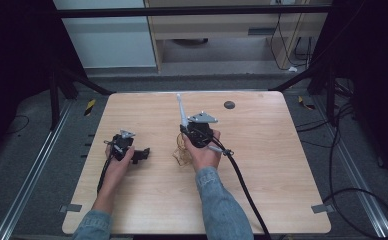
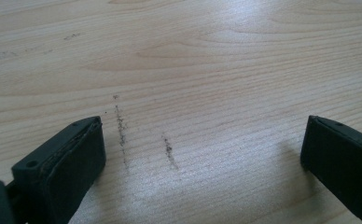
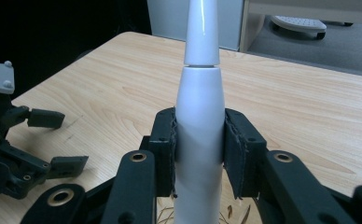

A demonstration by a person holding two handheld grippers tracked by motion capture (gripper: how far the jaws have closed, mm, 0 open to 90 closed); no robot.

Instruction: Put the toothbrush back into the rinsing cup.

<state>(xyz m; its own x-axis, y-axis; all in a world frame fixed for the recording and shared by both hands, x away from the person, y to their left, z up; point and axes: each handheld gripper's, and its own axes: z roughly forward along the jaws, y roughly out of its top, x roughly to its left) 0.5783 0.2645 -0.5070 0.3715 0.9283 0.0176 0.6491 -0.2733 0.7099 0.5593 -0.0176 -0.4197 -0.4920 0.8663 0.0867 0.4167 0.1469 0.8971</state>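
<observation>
A white tapered handle, like an electric toothbrush body (image 1: 183, 112) (image 3: 200, 135), stands upright above the middle of the wooden table (image 1: 262, 150). My right gripper (image 1: 187, 130) (image 3: 200, 149) is shut on its lower part, both pads pressed against its sides. My left gripper (image 1: 144, 155) (image 2: 202, 154) rests on the table at the left, pointing right, open with only bare wood between the jaws. It also appears in the right gripper view (image 3: 58, 142), jaws spread apart.
A loose tangle of thin tan strands (image 1: 181, 156) (image 3: 226, 217) lies on the table under the right hand. A small dark round disc (image 1: 229, 104) sits near the far edge. A thick black cable (image 1: 242, 180) trails from the right gripper toward the near edge.
</observation>
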